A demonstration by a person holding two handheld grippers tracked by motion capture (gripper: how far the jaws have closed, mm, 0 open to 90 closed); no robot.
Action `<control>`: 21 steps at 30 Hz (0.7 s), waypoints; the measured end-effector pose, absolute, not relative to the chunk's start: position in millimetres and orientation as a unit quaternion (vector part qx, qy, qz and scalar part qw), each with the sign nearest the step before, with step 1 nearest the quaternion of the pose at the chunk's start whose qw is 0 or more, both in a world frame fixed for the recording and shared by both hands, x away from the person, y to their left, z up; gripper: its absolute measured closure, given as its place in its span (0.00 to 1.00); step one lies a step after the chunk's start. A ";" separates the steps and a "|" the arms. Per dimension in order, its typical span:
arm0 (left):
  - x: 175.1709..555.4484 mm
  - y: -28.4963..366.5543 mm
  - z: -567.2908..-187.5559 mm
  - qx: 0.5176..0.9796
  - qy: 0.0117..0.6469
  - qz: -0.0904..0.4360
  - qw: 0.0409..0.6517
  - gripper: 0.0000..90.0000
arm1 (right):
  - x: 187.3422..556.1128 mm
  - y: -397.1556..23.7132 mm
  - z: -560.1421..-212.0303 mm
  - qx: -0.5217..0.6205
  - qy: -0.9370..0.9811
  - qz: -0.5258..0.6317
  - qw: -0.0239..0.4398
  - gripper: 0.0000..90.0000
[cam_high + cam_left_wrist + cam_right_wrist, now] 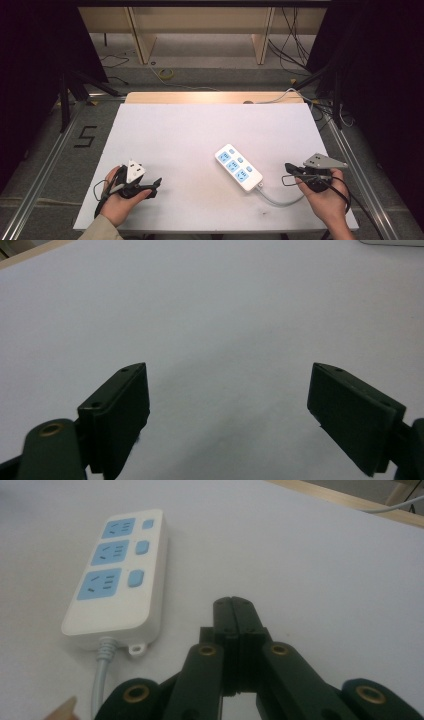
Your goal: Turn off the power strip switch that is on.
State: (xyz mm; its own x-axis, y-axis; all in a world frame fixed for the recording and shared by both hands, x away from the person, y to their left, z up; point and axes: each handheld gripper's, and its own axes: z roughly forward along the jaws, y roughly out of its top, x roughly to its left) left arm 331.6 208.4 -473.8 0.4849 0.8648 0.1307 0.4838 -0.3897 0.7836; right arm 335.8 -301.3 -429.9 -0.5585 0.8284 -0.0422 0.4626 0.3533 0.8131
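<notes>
Between the spread jaws of the left gripper lies bare white desk. At the right gripper the jaws are pressed together, holding nothing. Just ahead and left of those jaws lies a white power strip with three blue sockets, its grey cord trailing back beside the jaws.

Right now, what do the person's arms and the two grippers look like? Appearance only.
Both handheld grippers are black. The left gripper carries a white block on top and trails a thin black cable; its jaws are flat rectangular black pads with small screw holes. The right gripper has a grey three-cornered plate, black linkage arms with brass-coloured pivots, and a black cable. A beige sleeve covers the left forearm.
</notes>
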 end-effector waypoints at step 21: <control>331.9 207.8 -473.4 0.789 0.426 0.275 0.349 0.19 | 341.8 -289.2 -421.9 0.407 0.796 0.388 0.222 1.00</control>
